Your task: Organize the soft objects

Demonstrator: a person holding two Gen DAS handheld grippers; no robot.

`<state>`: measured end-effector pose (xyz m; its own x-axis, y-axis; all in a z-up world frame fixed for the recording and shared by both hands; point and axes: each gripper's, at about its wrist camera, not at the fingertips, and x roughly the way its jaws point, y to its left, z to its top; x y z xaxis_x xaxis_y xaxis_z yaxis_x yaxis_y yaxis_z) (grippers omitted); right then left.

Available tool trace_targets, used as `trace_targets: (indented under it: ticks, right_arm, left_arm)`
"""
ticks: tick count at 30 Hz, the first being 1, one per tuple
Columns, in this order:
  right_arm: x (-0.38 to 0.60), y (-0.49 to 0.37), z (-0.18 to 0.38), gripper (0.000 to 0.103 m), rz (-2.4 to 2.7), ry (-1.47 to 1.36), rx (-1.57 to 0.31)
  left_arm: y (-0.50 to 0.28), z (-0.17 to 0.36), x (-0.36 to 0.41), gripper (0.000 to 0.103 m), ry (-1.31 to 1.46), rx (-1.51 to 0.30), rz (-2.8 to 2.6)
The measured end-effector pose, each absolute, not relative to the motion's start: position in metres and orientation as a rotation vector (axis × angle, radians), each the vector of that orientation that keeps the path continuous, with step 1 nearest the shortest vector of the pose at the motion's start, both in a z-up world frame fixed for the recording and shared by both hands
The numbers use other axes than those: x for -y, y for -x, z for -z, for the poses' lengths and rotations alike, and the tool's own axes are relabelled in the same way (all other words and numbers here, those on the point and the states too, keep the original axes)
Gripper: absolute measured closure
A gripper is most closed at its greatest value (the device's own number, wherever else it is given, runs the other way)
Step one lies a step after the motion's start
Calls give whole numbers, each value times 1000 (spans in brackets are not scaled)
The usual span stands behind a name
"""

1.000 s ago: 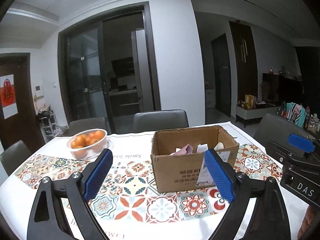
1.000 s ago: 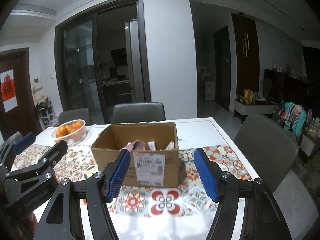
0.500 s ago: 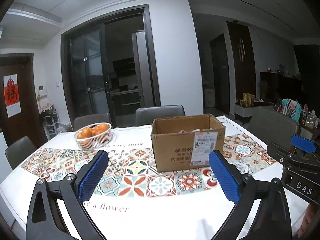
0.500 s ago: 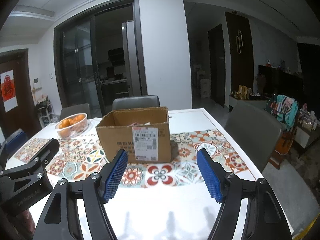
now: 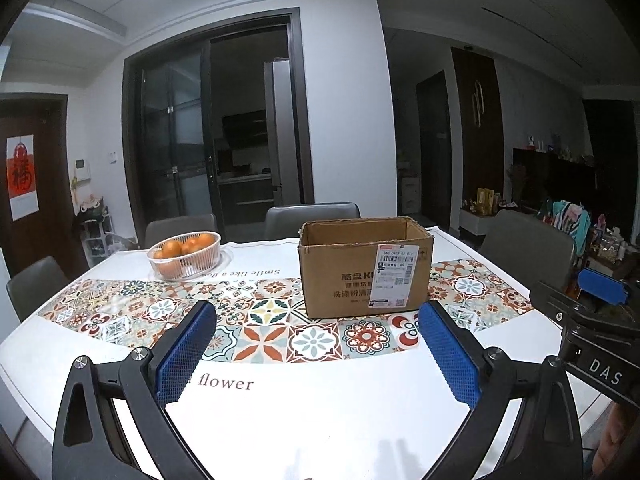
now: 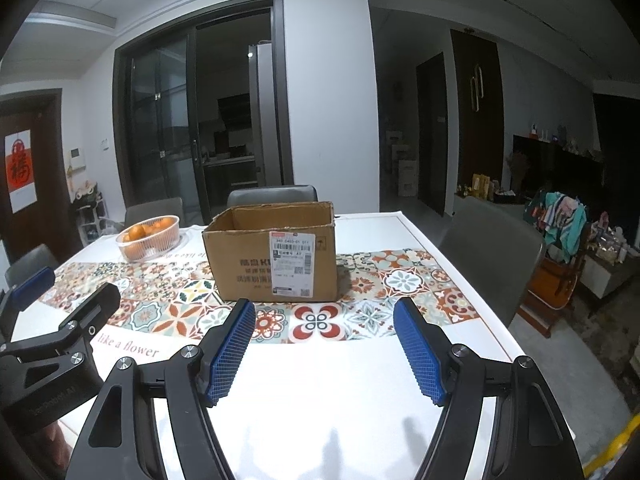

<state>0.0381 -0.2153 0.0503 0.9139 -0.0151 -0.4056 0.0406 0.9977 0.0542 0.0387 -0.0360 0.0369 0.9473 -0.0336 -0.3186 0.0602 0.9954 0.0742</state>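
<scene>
Hovering with left claw (image 5: 316, 344) and right claw (image 6: 324, 344) both spread wide and gripping nothing, facing the cardboard box (image 5: 364, 266) at frame centre on the table (image 5: 320, 400), seemingly finishing, no soft objects lying outside, box contents staying hidden.

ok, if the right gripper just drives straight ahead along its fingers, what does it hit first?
Most likely the brown cardboard box, on its labelled front face. The right gripper is open and empty, with only the patterned tablecloth between it and the box. The line runs slightly right of the box's centre; depth is uncertain.
</scene>
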Motion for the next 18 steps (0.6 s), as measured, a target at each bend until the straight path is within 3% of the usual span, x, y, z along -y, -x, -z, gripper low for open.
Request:
trace_targets:
  ticks: [18]
  right_arm:
    - [205,-21,-47,28,20,-51,-410]
  left_arm:
    - [-27,-34,29,0,-75,-321,37]
